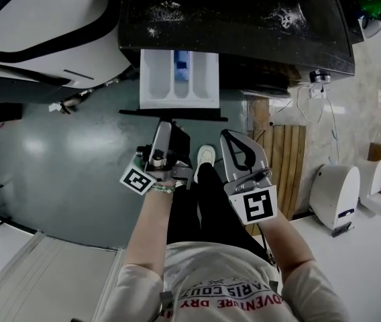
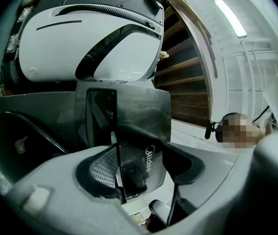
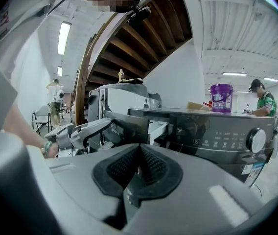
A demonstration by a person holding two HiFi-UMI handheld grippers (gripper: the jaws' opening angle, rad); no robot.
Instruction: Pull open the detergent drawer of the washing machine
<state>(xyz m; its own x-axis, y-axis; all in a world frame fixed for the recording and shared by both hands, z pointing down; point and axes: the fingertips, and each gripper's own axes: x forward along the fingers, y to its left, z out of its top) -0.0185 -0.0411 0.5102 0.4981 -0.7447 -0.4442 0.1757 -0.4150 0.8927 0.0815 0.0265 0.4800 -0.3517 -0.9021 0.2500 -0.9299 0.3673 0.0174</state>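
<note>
The dark washing machine stands at the top of the head view. Its white detergent drawer is pulled out toward me, with a blue insert in the middle compartment. My left gripper meets the drawer's dark front panel. In the left gripper view that panel, printed "Midea", sits between the wide-set jaws of the left gripper, and the pads appear to rest on its edges. My right gripper hangs apart to the right. Its pads are together on nothing. The right gripper view shows the drawer from the side.
A white rounded machine stands left of the washer. A wooden pallet and white units lie on the right. A purple bucket sits on the washer top, beside a person in green. My shoe is below the drawer.
</note>
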